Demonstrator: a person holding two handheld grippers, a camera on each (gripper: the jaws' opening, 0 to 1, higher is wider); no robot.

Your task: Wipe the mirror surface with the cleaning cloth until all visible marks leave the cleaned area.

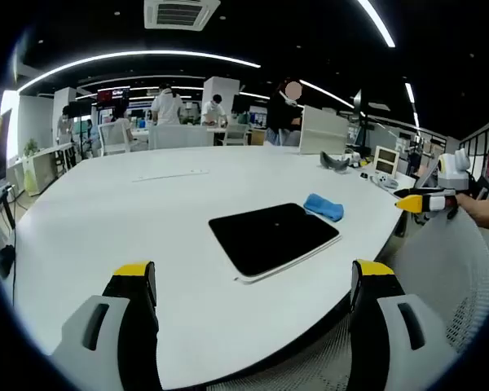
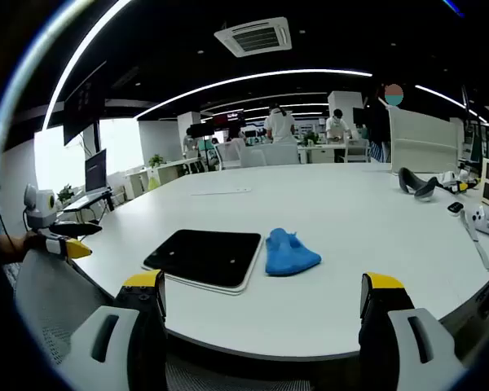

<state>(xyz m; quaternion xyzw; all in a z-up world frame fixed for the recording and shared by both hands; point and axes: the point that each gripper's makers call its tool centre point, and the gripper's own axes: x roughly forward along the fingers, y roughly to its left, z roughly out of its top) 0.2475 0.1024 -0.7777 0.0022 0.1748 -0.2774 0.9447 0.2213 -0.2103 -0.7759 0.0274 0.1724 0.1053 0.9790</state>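
A dark rectangular mirror lies flat on the white table near its front edge. A crumpled blue cleaning cloth rests on the table right beside the mirror's edge. My left gripper stands open in front of the table edge, short of the mirror, holding nothing. My right gripper is also open and bare, hovering before the table edge, with the cloth just ahead. The right gripper comes into the left gripper view from the right. The left gripper appears at the left of the right gripper view.
White mesh chair backs stand close by the grippers. Headsets and small devices lie on the table's far right part. People stand at desks in the background.
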